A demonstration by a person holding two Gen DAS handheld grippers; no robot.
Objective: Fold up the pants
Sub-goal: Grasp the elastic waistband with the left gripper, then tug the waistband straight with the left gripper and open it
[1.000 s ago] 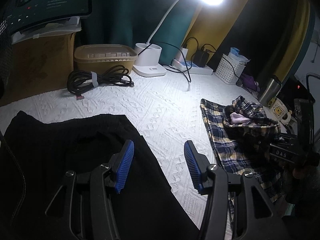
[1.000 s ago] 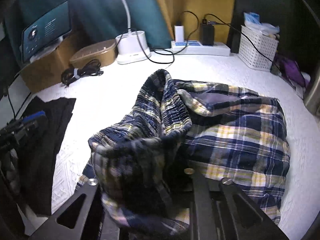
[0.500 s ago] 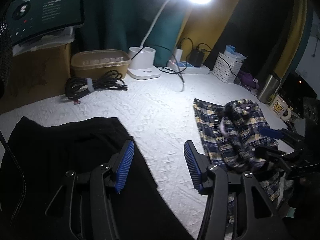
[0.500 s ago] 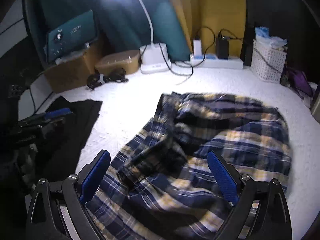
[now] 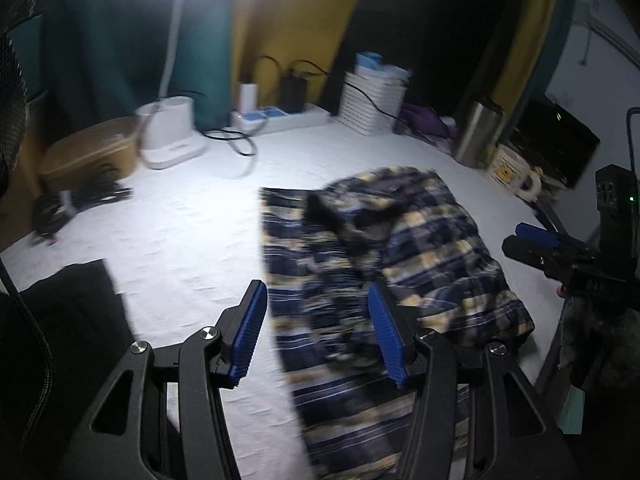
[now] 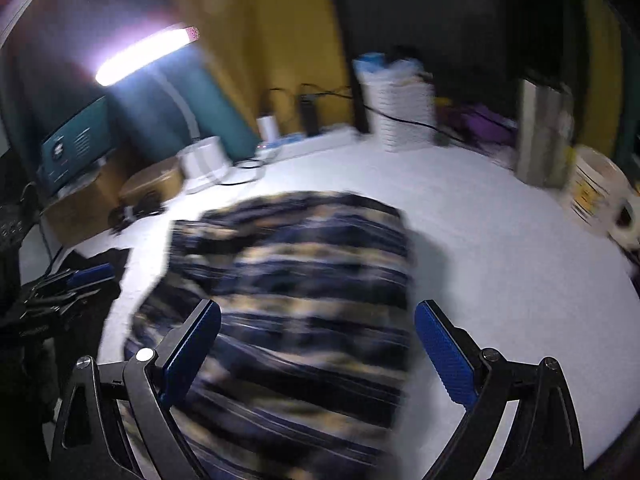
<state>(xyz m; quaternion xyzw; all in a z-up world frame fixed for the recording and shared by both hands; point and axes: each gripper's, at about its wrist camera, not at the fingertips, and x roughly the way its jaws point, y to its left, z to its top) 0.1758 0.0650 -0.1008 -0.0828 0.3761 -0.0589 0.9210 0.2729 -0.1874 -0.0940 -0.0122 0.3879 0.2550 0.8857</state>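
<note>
The navy and yellow plaid pants lie in a loose, rumpled heap on the white textured cover. My left gripper is open and empty, just above the pants' near left edge. My right gripper is open and empty over the near part of the pants; it also shows at the right edge of the left wrist view. Both views are blurred by motion.
A black garment lies at the left. At the back stand a lamp base, a tan tub, a cable coil, a power strip, a white basket, a steel tumbler and a mug.
My right gripper let go of the plaid pants, which dropped into a heap, and has opened wide. My left gripper swung right from the black garment to the pants.
</note>
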